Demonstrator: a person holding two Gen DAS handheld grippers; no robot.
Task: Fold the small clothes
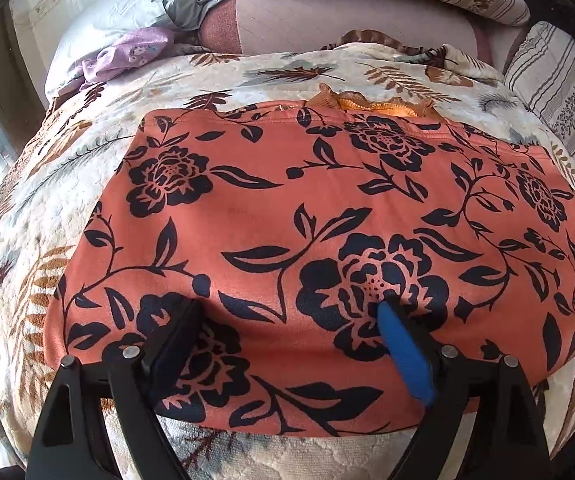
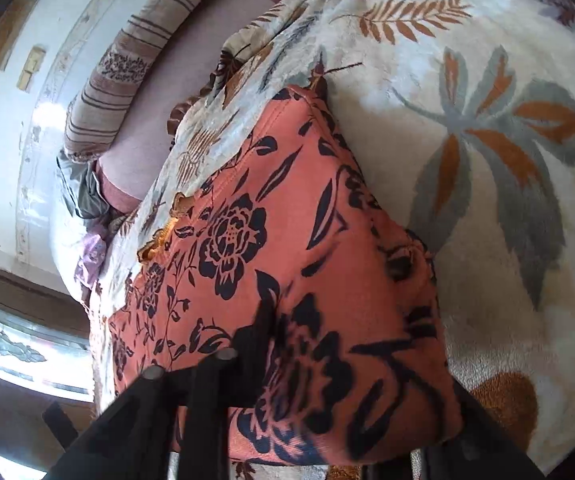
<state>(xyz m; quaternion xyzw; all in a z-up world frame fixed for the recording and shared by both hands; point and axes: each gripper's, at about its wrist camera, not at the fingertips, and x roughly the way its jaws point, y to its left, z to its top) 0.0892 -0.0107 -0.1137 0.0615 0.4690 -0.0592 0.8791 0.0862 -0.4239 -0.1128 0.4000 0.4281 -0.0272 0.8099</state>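
Black fingers of the left hand-held gripper stand wide apart, tips resting on the orange floral garment near its front edge. That garment lies spread flat on the leaf-print blanket covering the bed. Whether the right hand-held gripper is clamped, I cannot tell; cloth hides one side.

The orange black-flowered cloth garment is viewed closely from above by both wrist cameras, the right view rolled sideways.
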